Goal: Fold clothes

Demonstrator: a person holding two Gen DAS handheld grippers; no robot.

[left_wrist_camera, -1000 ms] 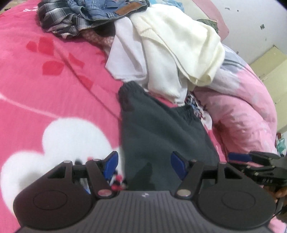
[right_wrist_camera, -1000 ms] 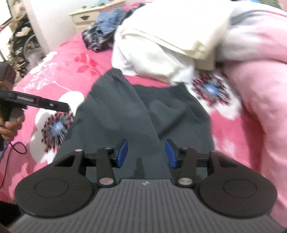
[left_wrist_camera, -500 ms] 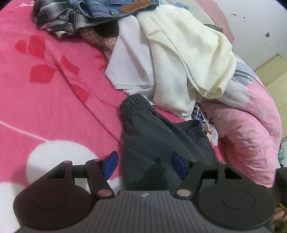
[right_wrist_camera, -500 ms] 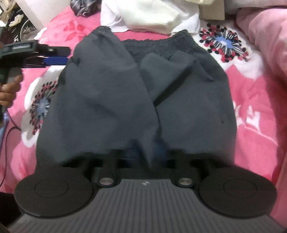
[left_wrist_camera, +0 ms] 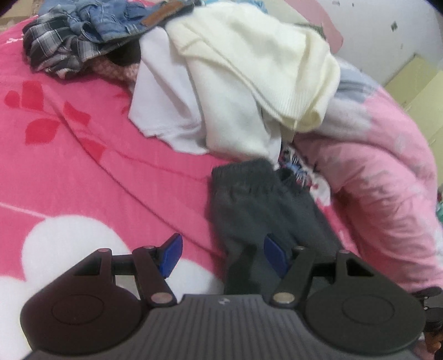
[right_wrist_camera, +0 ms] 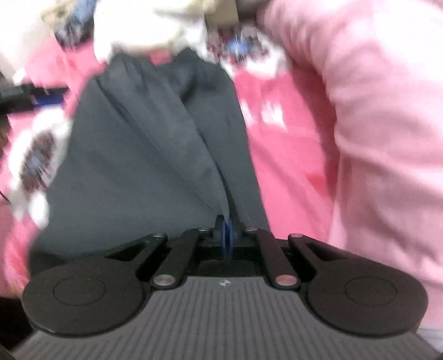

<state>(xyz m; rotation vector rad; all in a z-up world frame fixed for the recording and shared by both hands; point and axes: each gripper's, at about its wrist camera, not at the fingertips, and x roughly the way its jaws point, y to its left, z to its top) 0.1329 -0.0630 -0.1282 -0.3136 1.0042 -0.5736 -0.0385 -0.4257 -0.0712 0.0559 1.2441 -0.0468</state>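
The right gripper [right_wrist_camera: 227, 235] has its jaws pinched tight on a fold of the dark grey trousers [right_wrist_camera: 144, 155] lying on the pink bed [left_wrist_camera: 83, 166], likely to drag that edge over, while the left gripper [left_wrist_camera: 223, 256] hovers, jaws apart, straddling the other edge.

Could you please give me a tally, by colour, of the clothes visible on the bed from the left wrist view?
Dark grey: 1, trousers
White: 1, garment
Cream: 1, sweater
Blue denim: 1, jeans
Grey plaid: 1, shirt
Pink knit: 1, garment half hidden under the pile
Total: 6
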